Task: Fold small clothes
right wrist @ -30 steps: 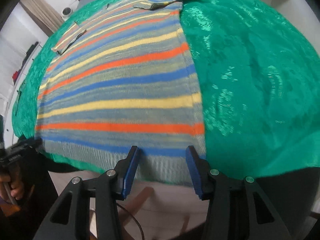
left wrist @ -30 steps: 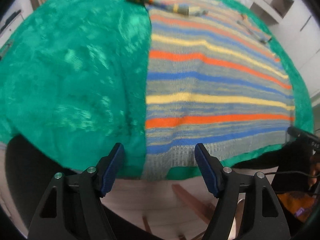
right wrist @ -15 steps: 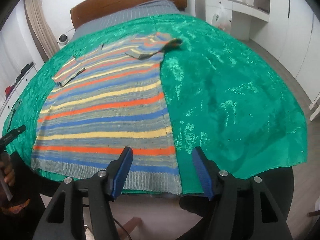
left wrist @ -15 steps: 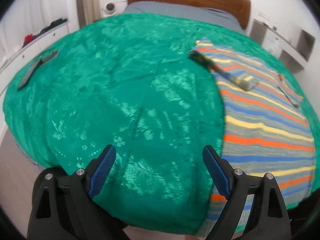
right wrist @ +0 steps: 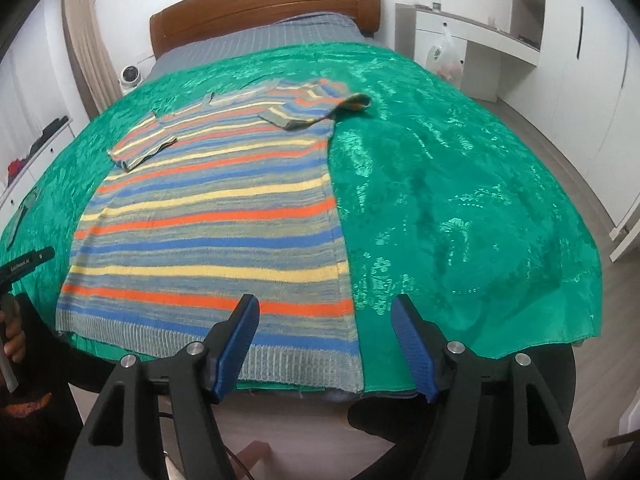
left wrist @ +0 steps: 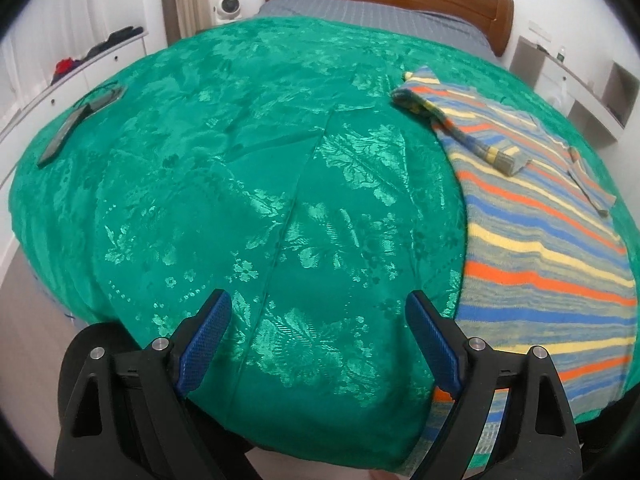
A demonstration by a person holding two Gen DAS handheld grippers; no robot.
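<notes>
A striped knit sweater point(right wrist: 216, 216) in grey, blue, orange and yellow lies flat on the green bedspread point(right wrist: 460, 208), both sleeves folded in over its chest. It also shows at the right of the left wrist view point(left wrist: 540, 248). My right gripper point(right wrist: 324, 344) is open and empty, raised near the bed's front edge above the sweater's right hem corner. My left gripper point(left wrist: 318, 340) is open and empty, over bare bedspread point(left wrist: 240, 184) left of the sweater.
A wooden headboard point(right wrist: 264, 4) and grey mattress end stand at the far side. A dark phone point(left wrist: 60, 136) and cable lie on the bedspread's left part. White drawers point(left wrist: 72, 76) stand on the left, white shelves point(right wrist: 500, 52) on the right.
Both grippers have drawn back and up from the sweater's hem. The left gripper has swung left off the sweater over bare bedspread. Both jaws have opened wider.
</notes>
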